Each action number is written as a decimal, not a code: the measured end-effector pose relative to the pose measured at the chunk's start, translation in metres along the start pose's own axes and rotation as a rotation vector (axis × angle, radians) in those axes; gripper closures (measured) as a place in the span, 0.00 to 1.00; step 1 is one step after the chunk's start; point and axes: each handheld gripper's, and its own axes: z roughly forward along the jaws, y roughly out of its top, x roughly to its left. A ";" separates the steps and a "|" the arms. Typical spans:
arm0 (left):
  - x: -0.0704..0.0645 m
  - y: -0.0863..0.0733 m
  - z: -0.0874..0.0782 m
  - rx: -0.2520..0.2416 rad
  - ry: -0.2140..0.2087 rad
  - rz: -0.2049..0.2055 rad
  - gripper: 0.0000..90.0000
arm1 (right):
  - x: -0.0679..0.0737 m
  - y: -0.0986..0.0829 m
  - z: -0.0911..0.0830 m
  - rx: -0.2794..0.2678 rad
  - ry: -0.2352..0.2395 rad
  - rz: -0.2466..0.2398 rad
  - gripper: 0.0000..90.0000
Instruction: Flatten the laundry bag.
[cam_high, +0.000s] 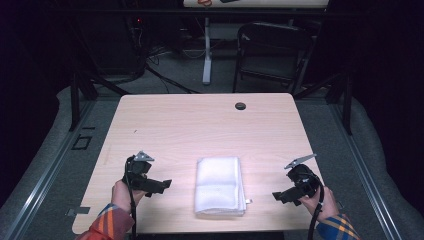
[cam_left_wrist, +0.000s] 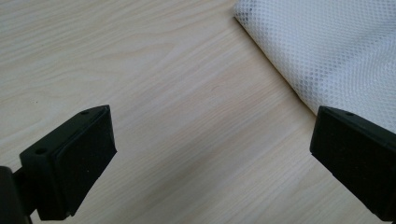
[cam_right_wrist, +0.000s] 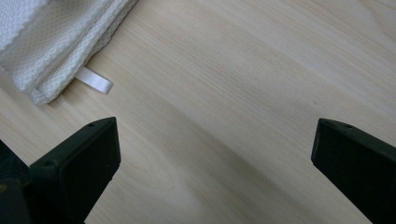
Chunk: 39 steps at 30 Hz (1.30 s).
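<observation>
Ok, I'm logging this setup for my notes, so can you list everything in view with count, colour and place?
Folded towel: one, white, near edge of the table, between the two grippers.
Towel tag: one, white, sticking out at the towel's near right corner.
Round cap: one, black, far edge of the table.
Table: one, light wood, centre.
Folding chair: one, black, on the floor behind the table.
Left gripper: one, black, left of the towel, jaws open, apart from it.
Right gripper: one, black, right of the towel, jaws open.
Sleeves: two, orange and blue plaid, bottom edge.
</observation>
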 end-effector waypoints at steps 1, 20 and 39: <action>0.000 0.000 0.000 0.000 0.000 0.000 0.00 | 0.000 0.000 0.000 0.000 0.000 0.000 0.01; -0.034 0.013 0.009 -0.014 -0.039 0.094 0.00 | 0.010 0.009 0.001 -0.016 0.039 -0.010 0.02; -0.095 0.022 0.040 0.040 -0.150 0.291 0.01 | 0.021 0.020 0.008 0.005 0.059 -0.039 0.04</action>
